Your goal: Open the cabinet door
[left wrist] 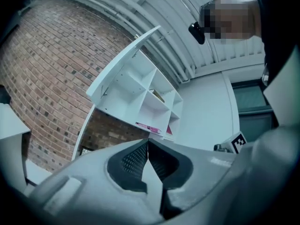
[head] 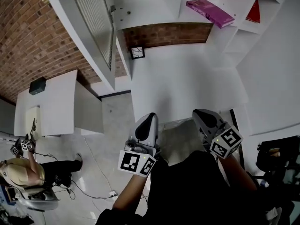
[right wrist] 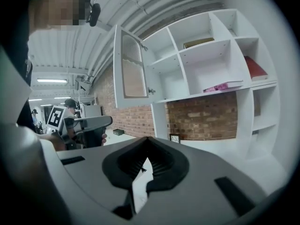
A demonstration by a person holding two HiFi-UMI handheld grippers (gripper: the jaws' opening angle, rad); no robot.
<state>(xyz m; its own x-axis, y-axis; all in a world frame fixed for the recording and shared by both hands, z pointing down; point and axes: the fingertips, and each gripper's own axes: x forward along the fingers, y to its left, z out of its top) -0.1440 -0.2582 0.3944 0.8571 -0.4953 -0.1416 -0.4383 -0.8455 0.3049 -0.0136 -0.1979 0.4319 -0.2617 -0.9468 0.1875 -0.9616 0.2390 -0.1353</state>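
Left gripper [head: 149,122]: jaws together, ribbed pads meeting at the tip, nothing between them. Right gripper [head: 206,118]: the same, closed on nothing. The two are held low and side by side, a little apart, close to the wearer's body at the near edge of a white counter [head: 187,78].

Cabinet door [head: 96,18]: standing open, well above the left gripper and off to its left. In the right gripper view it hangs up and to the left of the closed jaws. It has a white frame and a ribbed glass panel, and it is hinged to the left end of the white shelf unit [right wrist: 206,55]. Neither gripper touches it.

Ahead of the right gripper and above it, a pink book [head: 209,12] lies flat on a shelf. A red book [head: 254,12] leans in the next compartment to the right. A small framed picture [head: 137,52] stands against the brick wall [head: 168,34] at the back of the counter, straight ahead between the grippers.

Far to the left of the left gripper, down on the floor, is a second person [head: 23,175], with cables [head: 89,184] trailing nearby.
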